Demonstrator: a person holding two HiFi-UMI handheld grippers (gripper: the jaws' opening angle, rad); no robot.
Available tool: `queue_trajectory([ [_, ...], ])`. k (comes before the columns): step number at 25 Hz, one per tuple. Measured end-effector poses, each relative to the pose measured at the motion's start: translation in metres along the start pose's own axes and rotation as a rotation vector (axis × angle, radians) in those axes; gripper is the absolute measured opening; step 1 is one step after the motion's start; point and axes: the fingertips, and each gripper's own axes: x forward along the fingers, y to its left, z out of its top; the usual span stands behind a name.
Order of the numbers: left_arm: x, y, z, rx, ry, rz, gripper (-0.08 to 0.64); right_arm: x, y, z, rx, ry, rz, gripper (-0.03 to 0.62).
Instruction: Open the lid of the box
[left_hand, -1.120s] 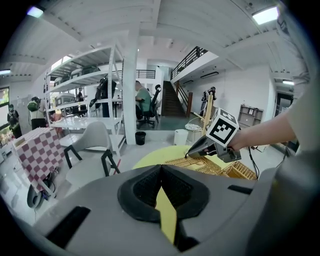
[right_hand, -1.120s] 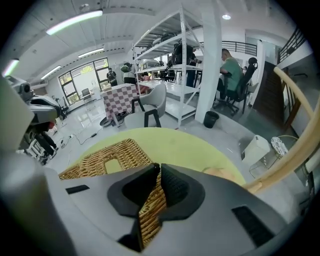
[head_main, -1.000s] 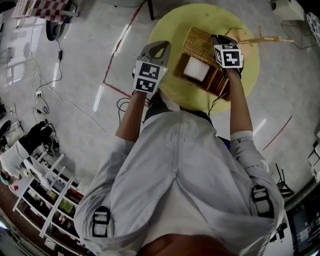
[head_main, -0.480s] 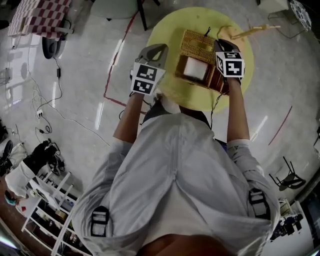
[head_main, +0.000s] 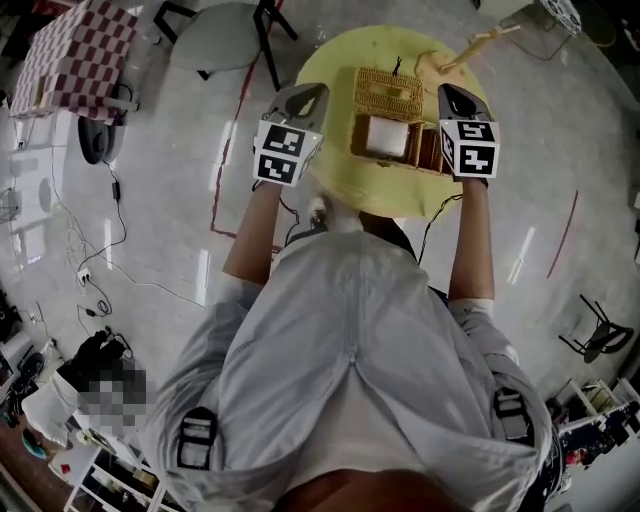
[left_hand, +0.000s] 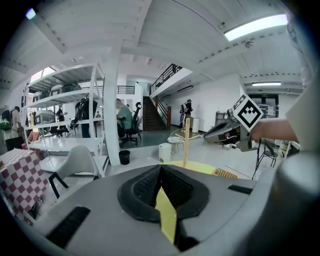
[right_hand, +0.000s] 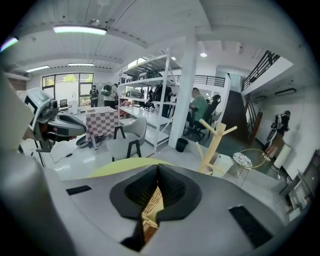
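The wicker box (head_main: 432, 152) stands on the round yellow table (head_main: 335, 60) with its lid (head_main: 388, 92) swung up at the far side and a white thing (head_main: 385, 138) showing inside. My left gripper (head_main: 308, 92) (left_hand: 160, 170) hangs left of the box, jaws shut and empty. To the right of the box is my right gripper (head_main: 450, 92) (right_hand: 158, 170). Its jaws have just been closing and now meet with nothing between them. Under them a strip of wicker (right_hand: 151, 207) shows. Each gripper view shows the other gripper: the right gripper (left_hand: 220, 134), the left gripper (right_hand: 75, 127).
A wooden branching stand (head_main: 470, 45) (right_hand: 214, 142) rises at the table's far right. A grey chair (head_main: 215, 35) and a checkered table (head_main: 80, 55) stand on the floor to the left. Cables (head_main: 110, 240) and red tape lines (head_main: 230, 130) cross the floor. People sit by shelves (right_hand: 150, 100).
Both grippers have lifted, the right one more, coming off the box's right side at the lid. The right jaws went from part open to shut. The lid stays up.
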Motion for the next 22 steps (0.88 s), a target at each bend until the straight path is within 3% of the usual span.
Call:
queue_trajectory([
  [9,-0.029,0.000,0.044,0.055,-0.094,-0.056,0.028,-0.084,0.011,0.039,0.005,-0.125,-0.108,0.023],
  [22,-0.085,-0.039,0.121,0.200,-0.239,-0.147,0.028,-0.181,0.038,0.085,0.020,-0.292,-0.197,0.023],
])
